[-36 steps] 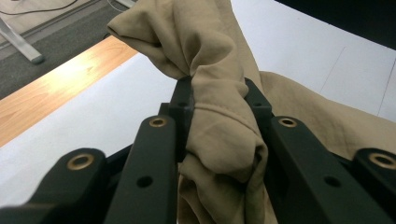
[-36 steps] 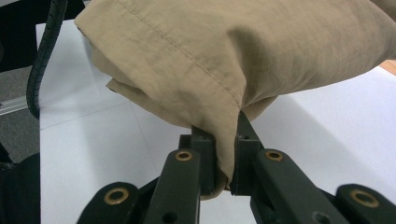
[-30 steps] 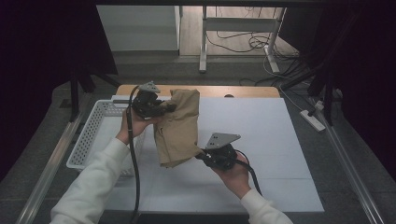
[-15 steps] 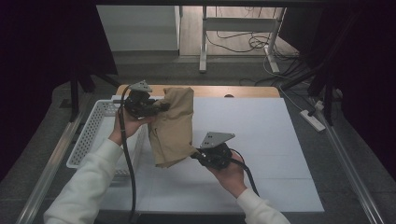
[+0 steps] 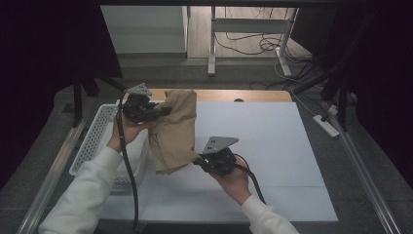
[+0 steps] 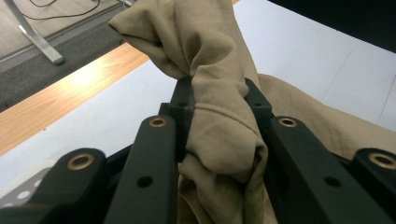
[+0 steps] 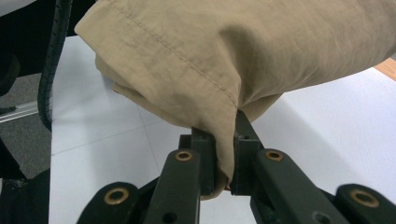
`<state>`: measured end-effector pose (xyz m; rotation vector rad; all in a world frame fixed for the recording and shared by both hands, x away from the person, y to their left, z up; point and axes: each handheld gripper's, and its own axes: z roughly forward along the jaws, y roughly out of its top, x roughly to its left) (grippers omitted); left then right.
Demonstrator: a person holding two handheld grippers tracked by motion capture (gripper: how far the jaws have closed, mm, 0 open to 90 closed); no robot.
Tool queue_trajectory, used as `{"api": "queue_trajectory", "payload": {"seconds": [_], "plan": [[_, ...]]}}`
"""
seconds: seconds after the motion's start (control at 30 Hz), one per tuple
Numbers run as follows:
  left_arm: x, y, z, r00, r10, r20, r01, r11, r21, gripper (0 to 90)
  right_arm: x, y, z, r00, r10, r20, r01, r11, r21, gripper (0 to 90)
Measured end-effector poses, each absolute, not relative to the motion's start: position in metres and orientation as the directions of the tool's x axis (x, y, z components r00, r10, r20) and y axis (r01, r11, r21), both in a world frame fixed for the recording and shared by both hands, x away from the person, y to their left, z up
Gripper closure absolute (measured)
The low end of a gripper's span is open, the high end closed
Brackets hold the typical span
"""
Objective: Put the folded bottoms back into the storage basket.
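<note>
Holding a crumpled tan cotton garment [image 5: 175,129] off the white table top [image 5: 272,146]: left gripper [image 5: 160,111] jaws clamped on a bunched fold near its top, right gripper [image 5: 198,160] jaws pinching its hemmed lower edge. White perforated plastic basket [image 5: 95,139] sits just left.

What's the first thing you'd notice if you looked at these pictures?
A tan cloth is held up over the white table, stretched between two tools. The left hand-held gripper pinches its bunched top corner, and the right hand-held gripper clamps its lower edge. A white basket sits at the table's left side.
</note>
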<state>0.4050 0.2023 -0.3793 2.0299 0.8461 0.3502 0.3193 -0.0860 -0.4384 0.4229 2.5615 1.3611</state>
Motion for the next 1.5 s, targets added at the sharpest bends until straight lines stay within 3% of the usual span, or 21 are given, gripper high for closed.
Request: {"api": "queue_trajectory", "payload": {"seconds": [1.5], "plan": [[0.398,0.258,-0.367,0.664,0.745,-0.058,0.459,-0.345,0.819,72.1,0.327,-0.028,-0.429,-0.954,0.297,-0.041,0.122,0.510,0.852,82.8]]}}
